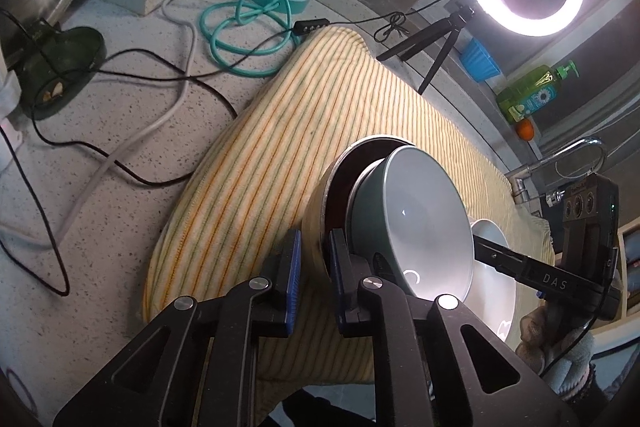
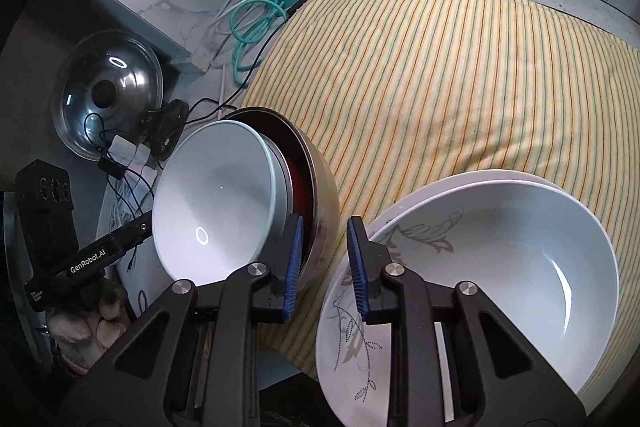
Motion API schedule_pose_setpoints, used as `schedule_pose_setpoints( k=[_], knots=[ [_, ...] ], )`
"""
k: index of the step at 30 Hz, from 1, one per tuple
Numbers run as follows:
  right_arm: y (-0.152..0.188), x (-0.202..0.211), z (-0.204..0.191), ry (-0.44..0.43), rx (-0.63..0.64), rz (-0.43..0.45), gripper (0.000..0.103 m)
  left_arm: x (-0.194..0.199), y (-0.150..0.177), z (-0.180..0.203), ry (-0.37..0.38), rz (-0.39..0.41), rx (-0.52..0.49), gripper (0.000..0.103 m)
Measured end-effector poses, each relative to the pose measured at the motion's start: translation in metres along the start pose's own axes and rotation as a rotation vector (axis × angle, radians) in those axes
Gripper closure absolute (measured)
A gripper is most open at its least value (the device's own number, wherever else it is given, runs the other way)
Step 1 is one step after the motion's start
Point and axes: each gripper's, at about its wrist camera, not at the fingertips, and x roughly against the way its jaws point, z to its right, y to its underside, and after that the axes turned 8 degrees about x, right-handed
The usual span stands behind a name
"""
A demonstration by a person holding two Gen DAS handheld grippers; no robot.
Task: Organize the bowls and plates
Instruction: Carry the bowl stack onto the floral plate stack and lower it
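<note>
Two nested bowls tilted up over the striped towel (image 2: 440, 75) on the tabletop: teal bowl (image 2: 212, 203) sits inside steel bowl (image 2: 320, 195). Left gripper (image 1: 314, 267) clamped on the steel bowl's rim, one pad outside, one inside. Right gripper (image 2: 322, 263) parted, holding nothing, just beside the steel bowl. White bowl (image 2: 500, 267) rests on floral plate (image 2: 352, 347) at right. Judgement: keep the rim pinch firm, tip back slowly so the teal bowl doesn't slide out.

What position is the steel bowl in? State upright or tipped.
Tipped. The steel bowl stands on edge over the striped cloth, gray bowl nested inside, left gripper clamping its rim.
</note>
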Motion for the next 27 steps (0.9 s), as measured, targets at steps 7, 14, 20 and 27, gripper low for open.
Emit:
schedule_pose_setpoints(
  k=[7, 14, 20, 27],
  knots=[
    [-0.001, -0.004, -0.001, -0.022, -0.006, -0.010, 0.090, -0.001, 0.000, 0.003, 0.005, -0.001, -0.006, 0.095],
    [-0.002, -0.003, 0.000, -0.035, -0.024, -0.012, 0.090, 0.000, 0.000, 0.005, -0.005, 0.002, -0.015, 0.095],
    [0.000, -0.001, -0.003, -0.040, -0.023, -0.013, 0.090, 0.007, 0.000, 0.007, -0.010, 0.020, -0.018, 0.095],
    [0.000, 0.016, -0.008, -0.048, -0.013, 0.015, 0.090, 0.020, 0.002, 0.016, -0.002, 0.050, -0.031, 0.095]
  ],
)
